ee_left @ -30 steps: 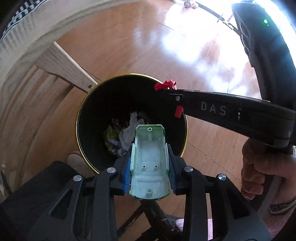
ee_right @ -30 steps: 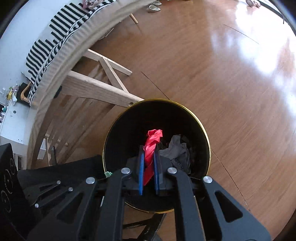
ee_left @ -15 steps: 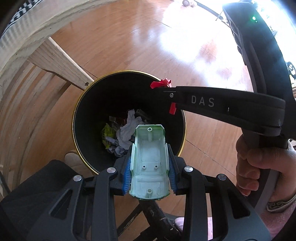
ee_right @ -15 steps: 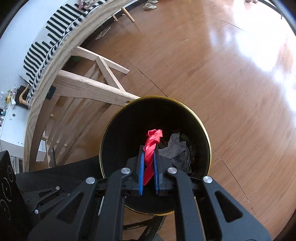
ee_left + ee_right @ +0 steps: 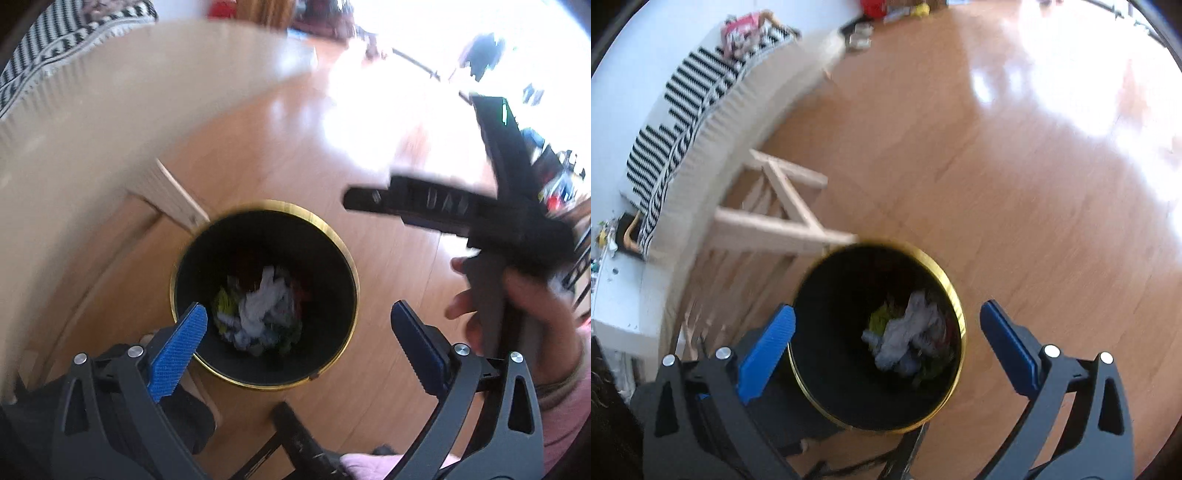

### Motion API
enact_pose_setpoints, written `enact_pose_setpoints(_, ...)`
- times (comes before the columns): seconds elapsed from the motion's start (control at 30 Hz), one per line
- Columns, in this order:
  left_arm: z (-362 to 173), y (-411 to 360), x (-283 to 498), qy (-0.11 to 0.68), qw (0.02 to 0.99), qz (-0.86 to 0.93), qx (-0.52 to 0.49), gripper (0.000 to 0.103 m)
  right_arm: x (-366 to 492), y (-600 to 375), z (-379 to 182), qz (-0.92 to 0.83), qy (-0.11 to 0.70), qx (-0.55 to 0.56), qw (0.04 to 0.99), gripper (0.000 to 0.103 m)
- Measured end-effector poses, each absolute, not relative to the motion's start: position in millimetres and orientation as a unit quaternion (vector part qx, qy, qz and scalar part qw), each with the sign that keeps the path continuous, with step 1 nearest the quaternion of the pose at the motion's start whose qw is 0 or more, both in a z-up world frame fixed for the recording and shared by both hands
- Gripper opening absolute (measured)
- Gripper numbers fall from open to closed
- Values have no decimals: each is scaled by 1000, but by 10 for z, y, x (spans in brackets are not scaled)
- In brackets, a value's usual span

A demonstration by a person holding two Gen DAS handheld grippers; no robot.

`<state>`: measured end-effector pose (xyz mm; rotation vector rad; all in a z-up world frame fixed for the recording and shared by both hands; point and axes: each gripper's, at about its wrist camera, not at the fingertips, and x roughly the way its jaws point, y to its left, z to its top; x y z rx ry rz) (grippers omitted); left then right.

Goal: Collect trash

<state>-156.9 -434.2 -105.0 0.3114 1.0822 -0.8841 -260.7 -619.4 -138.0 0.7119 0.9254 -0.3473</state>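
A black bin with a gold rim (image 5: 347, 258) stands on the wooden floor; it also shows in the right wrist view (image 5: 955, 291). Crumpled white paper (image 5: 264, 304) and other scraps lie inside it, also seen from the right wrist (image 5: 905, 338). My left gripper (image 5: 299, 332) is open and empty above the bin. My right gripper (image 5: 886, 336) is open and empty above the bin too. The right tool, blurred, shows in the left wrist view (image 5: 461, 210), held by a hand (image 5: 535, 314).
A light wooden frame leg (image 5: 783, 229) stands next to the bin on the left. A bed with a black-and-white striped cover (image 5: 683, 110) lies beyond it. Sunlit wooden floor (image 5: 1034, 166) stretches to the right. Small objects sit at the far wall.
Both grippers have opened. The pale green plastic piece has left the left gripper and the red wrapper has left the right. Both grippers have risen away from the bin, with motion blur.
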Motion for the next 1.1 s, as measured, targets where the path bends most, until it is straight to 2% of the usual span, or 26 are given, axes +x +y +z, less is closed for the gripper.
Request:
enact_pose_setpoints(0.2, -58, -3285, -1103, 376, 866, -323, 68, 97, -2238, -5739, -710, -236, 380, 152, 881, 97)
enact_pose_setpoints(0.33, 320, -2276, -604, 344, 915, -209, 25, 97, -1597, -5204, -477, -200, 387, 81, 896, 97)
enact_pose_setpoints(0.5, 369, -1157, -141, 334, 940, -63, 12, 97, -797, -4396, -223, -143, 399, 39, 905, 97)
enact_pose_setpoints(0.6, 357, -721, 49, 296, 955, -13, 27, 97, -456, -3786, 251, -126, 327, 22, 936, 97)
enact_pose_setpoints(0.7, 206, -367, 261, 296, 955, 20, 7, 97, -296, -3144, 627, -104, 244, 43, 963, 97)
enact_pose_setpoints(0.77, 110, -194, 309, 309, 951, 13, -29, 97, -116, -2827, 529, -54, 262, 45, 962, 97)
enact_pose_setpoints(0.8, 103, -128, 334, 313, 949, -2, -44, 97, 93, -2588, 359, -38, 309, 15, 950, 97)
enact_pose_setpoints(0.83, 85, -69, 348, 315, 947, -19, -55, 97, 196, -2447, 244, -40, 324, -4, 945, 97)
enact_pose_setpoints(1.0, 10, -37, 387, 324, 945, -18, -35, 97, 342, -2242, -6, -37, 299, 3, 954, 97)
enact_pose_setpoints(1.1, -27, 21, 424, 327, 944, -15, -35, 97, 435, -2242, -102, -40, 317, -5, 948, 97)
